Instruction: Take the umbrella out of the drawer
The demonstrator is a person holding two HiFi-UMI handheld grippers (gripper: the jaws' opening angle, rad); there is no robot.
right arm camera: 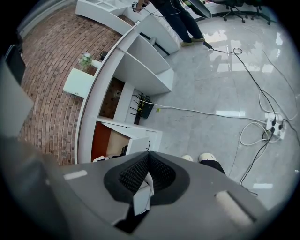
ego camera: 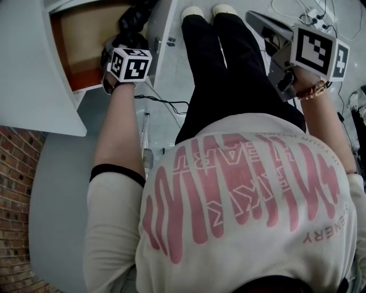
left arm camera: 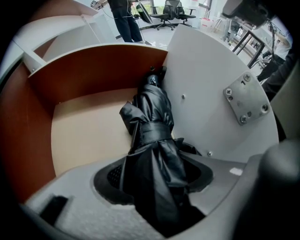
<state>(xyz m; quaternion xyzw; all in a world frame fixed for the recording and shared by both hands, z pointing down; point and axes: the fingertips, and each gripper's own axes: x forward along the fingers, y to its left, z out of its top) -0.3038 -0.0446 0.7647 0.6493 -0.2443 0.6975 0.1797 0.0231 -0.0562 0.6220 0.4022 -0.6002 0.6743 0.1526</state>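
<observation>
A folded black umbrella (left arm camera: 152,136) lies in the open drawer (left arm camera: 84,131) along its right side, next to the curved white front panel (left arm camera: 211,93). My left gripper (left arm camera: 154,176) points straight down into the drawer, and both pads sit against the umbrella's black fabric just below its strap. From the head view the umbrella (ego camera: 134,20) shows above the left gripper (ego camera: 127,43) inside the wooden drawer (ego camera: 86,34). My right gripper (ego camera: 255,19) hangs apart over the floor, its jaws (right arm camera: 147,159) shut, with a small white scrap showing between the pads.
The white cabinet top (ego camera: 28,68) borders the drawer at left. A black cable (ego camera: 163,103) runs over the grey floor by the person's legs and shoes (ego camera: 209,11). White shelves (right arm camera: 140,65), brick paving (right arm camera: 51,70) and more cables (right arm camera: 262,126) lie beyond.
</observation>
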